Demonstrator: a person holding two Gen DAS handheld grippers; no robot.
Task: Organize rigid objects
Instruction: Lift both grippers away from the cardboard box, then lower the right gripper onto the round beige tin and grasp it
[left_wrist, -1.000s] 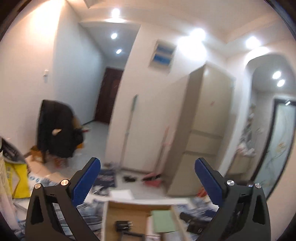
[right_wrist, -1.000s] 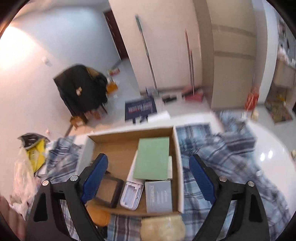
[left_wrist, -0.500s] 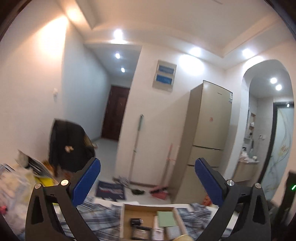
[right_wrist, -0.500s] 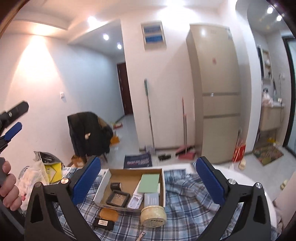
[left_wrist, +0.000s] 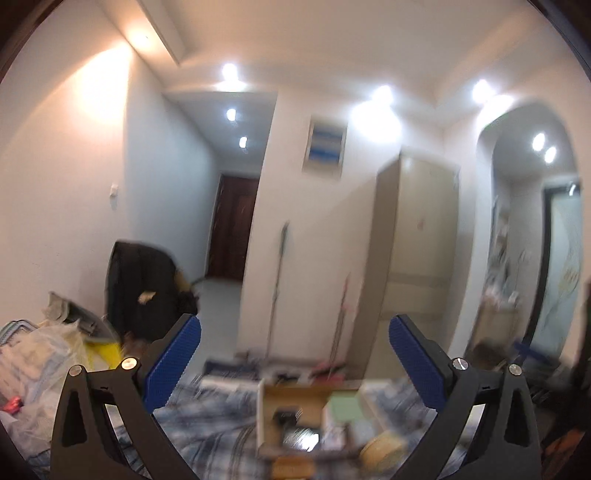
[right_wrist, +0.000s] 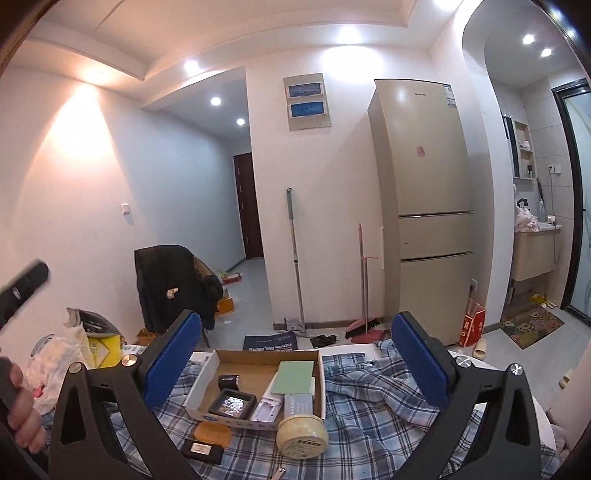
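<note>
An open cardboard box (right_wrist: 258, 363) lies on a blue plaid cloth (right_wrist: 369, 413) in the right wrist view. It holds a green card (right_wrist: 293, 376), a small black box (right_wrist: 229, 381), a black square tray (right_wrist: 232, 404), a white case (right_wrist: 266, 406) and a grey booklet (right_wrist: 298, 405). In front lie a round cream tin (right_wrist: 302, 435), an orange piece (right_wrist: 213, 434) and a flat black item (right_wrist: 202, 451). My right gripper (right_wrist: 295, 362) is open and empty, held back above them. My left gripper (left_wrist: 293, 363) is open and empty; its view is blurred, with the box (left_wrist: 295, 398) low down.
A hand holding the other gripper shows at the left edge (right_wrist: 18, 402). Bags and clutter (right_wrist: 74, 350) lie left of the cloth. A chair with a black coat (right_wrist: 173, 284), a mop (right_wrist: 295, 266), a broom (right_wrist: 364, 288) and a fridge (right_wrist: 424, 206) stand beyond.
Both grippers have pulled up and back from the box, which now looks smaller and lower. The left view tilted down slightly and is blurred. Both stay open.
</note>
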